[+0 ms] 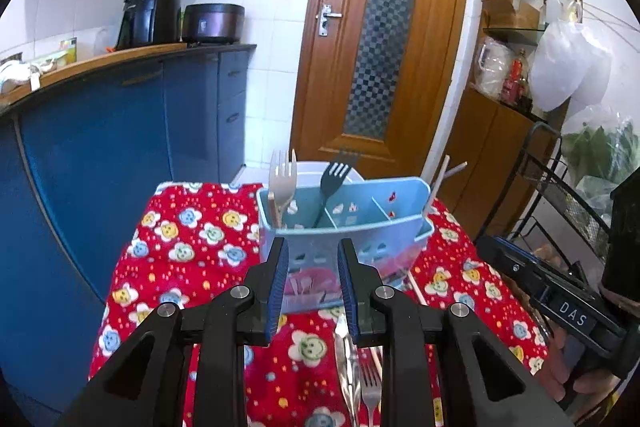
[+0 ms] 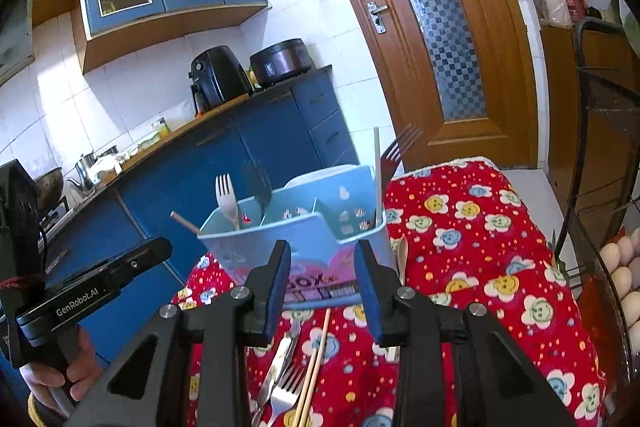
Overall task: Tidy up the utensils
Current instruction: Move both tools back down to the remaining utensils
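Left tool (image 1: 313,281) hovers before utensil caddy (image 1: 344,227).

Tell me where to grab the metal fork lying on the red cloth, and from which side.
Take the metal fork by its handle, which runs up toward the blue caddy, coming from above with the right tongs across it. It lies flat, crowded by a knife and chopsticks, so a side approach looks blocked.

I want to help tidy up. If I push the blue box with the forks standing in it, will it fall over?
Maybe. The blue box looks like thin, light plastic. The black fork and pale fork stick up above its rim, so it could tip. It might also catch on the flowery cloth.
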Motion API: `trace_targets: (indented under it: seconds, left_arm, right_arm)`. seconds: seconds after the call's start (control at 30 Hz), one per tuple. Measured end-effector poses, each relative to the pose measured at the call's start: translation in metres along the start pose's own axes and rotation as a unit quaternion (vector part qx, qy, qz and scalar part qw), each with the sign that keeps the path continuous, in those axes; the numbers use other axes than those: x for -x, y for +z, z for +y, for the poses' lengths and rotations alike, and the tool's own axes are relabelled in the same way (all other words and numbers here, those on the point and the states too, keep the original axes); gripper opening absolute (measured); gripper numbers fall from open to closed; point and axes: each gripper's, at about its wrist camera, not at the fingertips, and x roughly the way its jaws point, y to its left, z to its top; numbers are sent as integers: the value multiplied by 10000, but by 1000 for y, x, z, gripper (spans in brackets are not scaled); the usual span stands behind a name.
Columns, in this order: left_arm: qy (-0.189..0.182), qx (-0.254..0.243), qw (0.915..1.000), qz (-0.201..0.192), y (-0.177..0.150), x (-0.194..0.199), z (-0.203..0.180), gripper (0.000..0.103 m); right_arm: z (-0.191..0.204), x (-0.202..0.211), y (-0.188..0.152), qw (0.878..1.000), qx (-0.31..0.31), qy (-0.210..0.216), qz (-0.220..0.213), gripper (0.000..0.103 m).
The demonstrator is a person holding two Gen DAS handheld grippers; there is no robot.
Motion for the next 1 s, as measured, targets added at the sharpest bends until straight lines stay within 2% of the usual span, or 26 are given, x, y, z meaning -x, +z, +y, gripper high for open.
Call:
trace_targets:
  seconds: [0.5,1.0]
  left_arm:
    - [89,45,9990,427,-36,3,5,26]
    - [220,152,9954,919,-70,-15,15,26]
  right_arm:
    - [-6,6,-33,9990,-208,-100,379,36]
    - [-18,-6,-63,9944,-418,-181,957,36]
